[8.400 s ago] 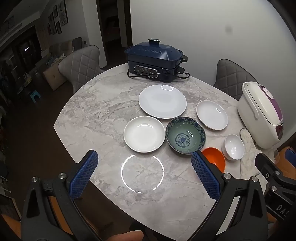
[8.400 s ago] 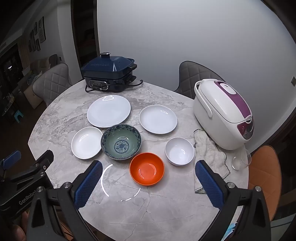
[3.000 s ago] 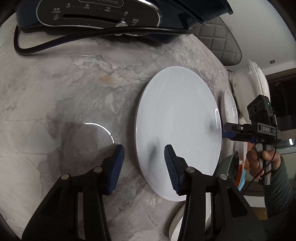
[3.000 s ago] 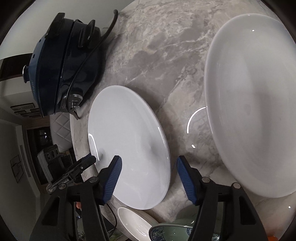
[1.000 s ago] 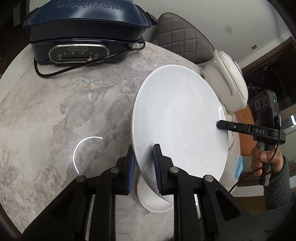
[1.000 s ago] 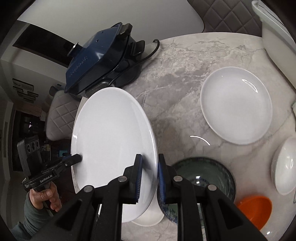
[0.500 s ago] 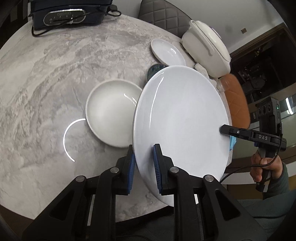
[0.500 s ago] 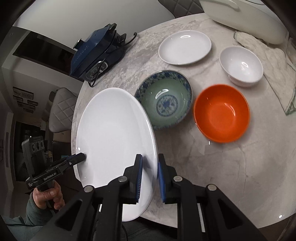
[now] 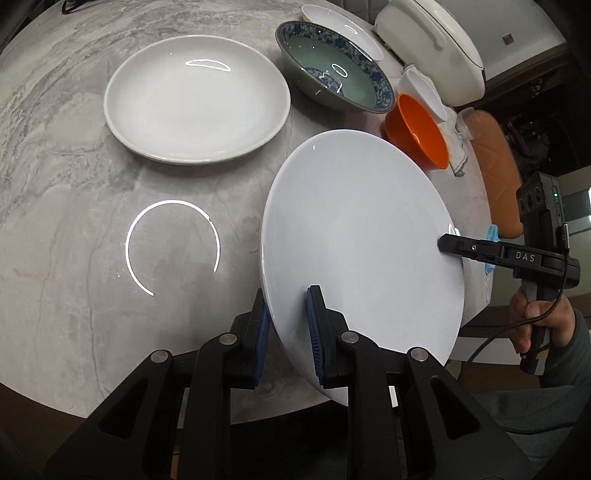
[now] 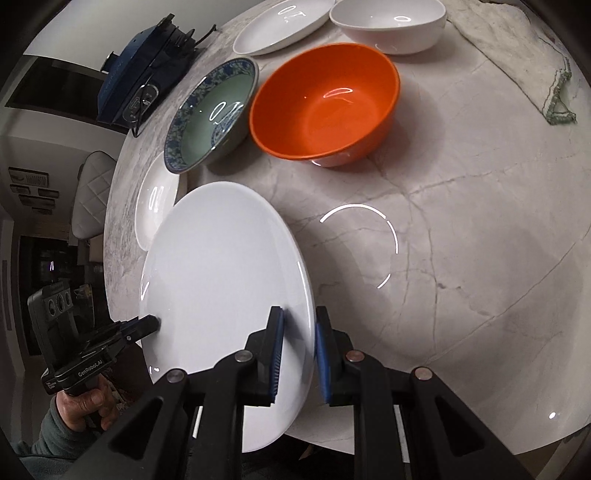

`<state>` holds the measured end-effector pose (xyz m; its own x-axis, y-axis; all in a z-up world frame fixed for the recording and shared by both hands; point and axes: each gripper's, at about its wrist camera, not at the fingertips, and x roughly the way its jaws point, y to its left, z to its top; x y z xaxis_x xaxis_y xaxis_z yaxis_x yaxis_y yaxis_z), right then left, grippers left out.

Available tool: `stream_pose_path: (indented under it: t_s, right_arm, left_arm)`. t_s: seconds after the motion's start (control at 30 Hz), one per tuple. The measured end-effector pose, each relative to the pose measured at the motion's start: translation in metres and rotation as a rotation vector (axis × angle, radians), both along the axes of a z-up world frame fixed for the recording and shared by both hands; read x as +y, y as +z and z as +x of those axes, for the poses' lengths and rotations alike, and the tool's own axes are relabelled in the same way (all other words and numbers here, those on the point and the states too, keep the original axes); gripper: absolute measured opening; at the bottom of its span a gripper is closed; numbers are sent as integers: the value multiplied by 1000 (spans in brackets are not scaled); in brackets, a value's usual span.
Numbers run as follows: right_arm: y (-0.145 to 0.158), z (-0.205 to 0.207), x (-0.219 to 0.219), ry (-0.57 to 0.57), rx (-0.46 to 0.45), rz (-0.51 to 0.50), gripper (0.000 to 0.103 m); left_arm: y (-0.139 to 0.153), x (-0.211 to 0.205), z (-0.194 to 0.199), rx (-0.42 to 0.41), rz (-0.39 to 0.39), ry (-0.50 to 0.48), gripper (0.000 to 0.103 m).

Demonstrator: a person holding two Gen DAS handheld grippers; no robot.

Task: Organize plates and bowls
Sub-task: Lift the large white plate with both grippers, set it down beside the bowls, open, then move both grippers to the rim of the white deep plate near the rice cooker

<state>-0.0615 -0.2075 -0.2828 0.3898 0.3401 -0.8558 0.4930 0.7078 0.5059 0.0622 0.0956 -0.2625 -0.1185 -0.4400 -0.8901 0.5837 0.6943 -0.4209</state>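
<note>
Both grippers are shut on opposite rims of the large white plate (image 9: 362, 236), which hangs low over the near part of the marble table (image 9: 74, 221). My left gripper (image 9: 288, 325) pinches its left rim; my right gripper (image 10: 297, 339) pinches its right rim, and the plate also shows in the right wrist view (image 10: 221, 280). Beyond it stand a medium white plate (image 9: 195, 99), a blue-patterned green bowl (image 9: 332, 81), an orange bowl (image 9: 417, 133), a small white bowl (image 10: 388, 26) and another white plate (image 10: 280, 26).
A white rice cooker (image 9: 432, 48) stands at the far right with a cloth (image 10: 517, 55) beside it. A dark blue electric cooker (image 10: 140, 74) with its cord sits at the far side. An orange chair (image 9: 495, 166) is past the table's edge.
Both grippers closed on the large plate, lifted it from the far side and carried it toward the near edge. It is now lower and closer to the table than half a second ago.
</note>
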Motion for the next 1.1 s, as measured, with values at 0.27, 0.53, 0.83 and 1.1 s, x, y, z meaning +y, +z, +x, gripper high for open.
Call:
stream_pose_path:
  t_s: [0.27, 0.53, 0.83, 1.1]
  right_arm:
    - [-17, 0, -7, 18, 13, -38, 19]
    - [-23, 1, -6, 38, -9, -55, 21]
    - [-10, -11, 0, 49, -89, -104, 59]
    - [7, -66, -21, -159, -242, -77, 85]
  left_arm:
    - [-23, -16, 0, -19, 20, -2, 19]
    - [-26, -21, 18, -50, 16, -3, 20]
    - [0, -2, 24, -103, -38, 70, 72]
    - [30, 40, 41, 77, -217, 332, 90]
